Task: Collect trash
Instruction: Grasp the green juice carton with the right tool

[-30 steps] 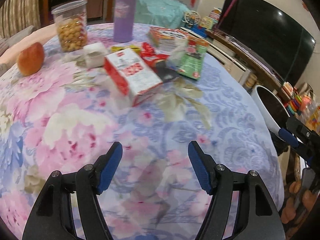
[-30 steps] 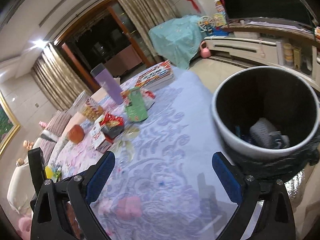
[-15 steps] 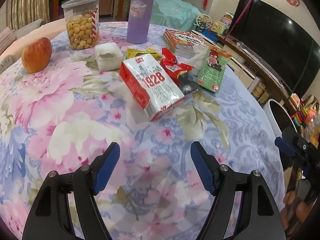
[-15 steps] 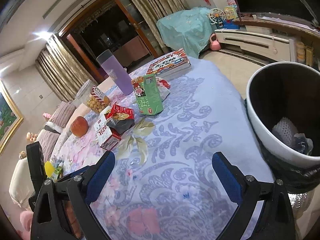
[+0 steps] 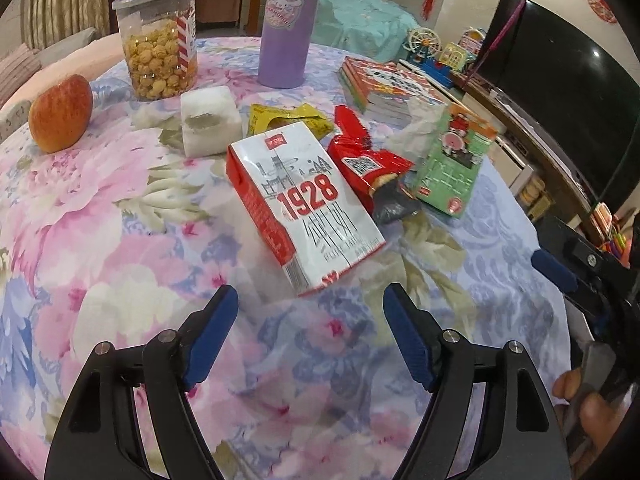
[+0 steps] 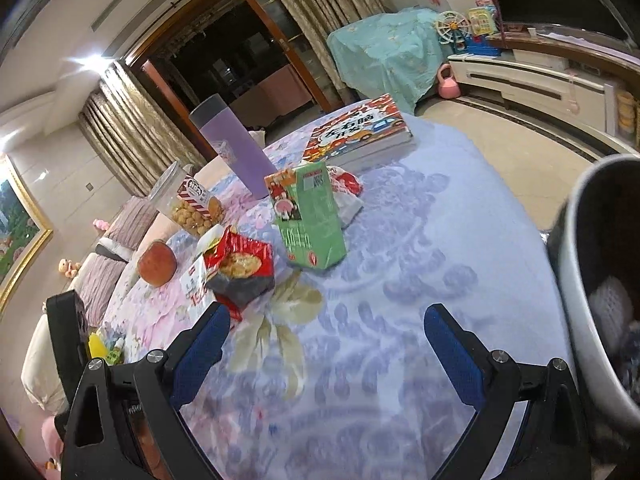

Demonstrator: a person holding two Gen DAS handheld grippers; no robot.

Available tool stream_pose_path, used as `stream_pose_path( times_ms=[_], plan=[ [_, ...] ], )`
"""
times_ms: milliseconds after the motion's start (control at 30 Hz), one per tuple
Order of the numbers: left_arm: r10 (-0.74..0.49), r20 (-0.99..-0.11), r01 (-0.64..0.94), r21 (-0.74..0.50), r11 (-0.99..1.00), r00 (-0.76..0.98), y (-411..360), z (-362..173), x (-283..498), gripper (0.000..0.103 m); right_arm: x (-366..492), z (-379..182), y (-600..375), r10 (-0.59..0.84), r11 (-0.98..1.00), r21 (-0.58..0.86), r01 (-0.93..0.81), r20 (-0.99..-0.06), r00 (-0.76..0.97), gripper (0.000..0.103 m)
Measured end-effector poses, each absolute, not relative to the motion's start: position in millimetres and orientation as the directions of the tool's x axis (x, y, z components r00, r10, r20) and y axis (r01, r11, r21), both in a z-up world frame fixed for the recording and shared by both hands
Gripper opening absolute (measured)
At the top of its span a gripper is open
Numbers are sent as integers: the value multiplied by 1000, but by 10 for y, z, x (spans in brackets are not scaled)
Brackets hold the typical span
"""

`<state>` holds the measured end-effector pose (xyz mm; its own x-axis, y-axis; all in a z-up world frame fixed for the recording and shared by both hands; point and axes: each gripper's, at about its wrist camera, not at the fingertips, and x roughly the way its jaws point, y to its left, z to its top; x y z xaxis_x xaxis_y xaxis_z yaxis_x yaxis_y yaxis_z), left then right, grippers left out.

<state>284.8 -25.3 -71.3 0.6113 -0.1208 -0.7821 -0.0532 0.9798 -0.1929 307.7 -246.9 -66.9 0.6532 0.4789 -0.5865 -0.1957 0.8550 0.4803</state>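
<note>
Compared with a second ago, we find both views drawn closer to the clutter on the bench (image 5: 100,216). In the left wrist view the red-and-white "1928" carton (image 5: 304,208) has grown from a small item in the upper half of the frame to the centre, its near corner just above the gap between the fingers. In the right wrist view the waste bin (image 6: 592,264), which filled the right half of the frame, now shows only as a rim at the right edge, and the green carton (image 6: 312,216) sits at centre. We judge that a deposit is behind us and the next pick-up is being approached.

The left hand-held gripper (image 5: 310,328) is spread wide with nothing between its blue pads; it is tilted steeply down at the tablecloth, aimed at the "1928" carton and not yet touching it. The right hand-held gripper (image 6: 326,344) is likewise spread and empty, pitched less steeply, pointing across the bench toward the green carton and the red snack wrapper (image 6: 240,268), well apart from both.

Remaining trash lies in the centre of the left wrist view: the "1928" carton, the red snack wrapper, a yellow wrapper (image 5: 288,118) and crumpled tissue (image 5: 416,128). The apple (image 5: 60,112), popcorn jar (image 5: 160,44), purple tumbler (image 5: 290,24) and books (image 5: 388,84) we treat as keepers.
</note>
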Motion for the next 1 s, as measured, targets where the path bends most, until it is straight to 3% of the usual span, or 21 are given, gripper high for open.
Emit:
stream_pose_path(
  times_ms=[200,467,533,567,633,700,733,833,967,1000],
  plan=[
    [-101,-779,-69,-181,981,619,-296,-709,2982,82,3435,-743,-2380,501,849,480,-224,-591,632,98],
    [-74,-774,-82,-162,983,629,-159,-759,3003,80,3749,-810,-2238,505,853,465,-239,-617,603,97],
    [-78,-770,-77,-163,984,633,-105,-756,2971,69,3804,-822,-2203,506,854,457,-248,-622,597,93],
    [-78,-770,-75,-162,984,633,-91,-757,2962,66,3834,-825,-2171,508,854,453,-254,-625,593,89],
    [-82,-769,-67,-160,985,634,-43,-760,2931,50,3872,-839,-2115,505,858,441,-264,-632,588,78],
    [-95,-767,-56,-169,984,634,19,-761,2884,36,3880,-857,-2070,492,868,420,-266,-648,582,49],
    [-106,-767,-51,-178,983,633,45,-762,2870,25,3882,-866,-2054,488,871,413,-267,-655,577,41],
    [-132,-769,-38,-199,979,626,133,-770,2793,11,3787,-844,-2045,483,874,400,-276,-652,585,39],
    [-142,-775,-38,-209,977,616,194,-774,2669,11,3589,-787,-2067,490,870,401,-287,-638,594,39],
    [-142,-774,-45,-215,976,617,205,-767,2640,16,3527,-773,-2074,490,870,400,-289,-635,597,38]
  ],
)
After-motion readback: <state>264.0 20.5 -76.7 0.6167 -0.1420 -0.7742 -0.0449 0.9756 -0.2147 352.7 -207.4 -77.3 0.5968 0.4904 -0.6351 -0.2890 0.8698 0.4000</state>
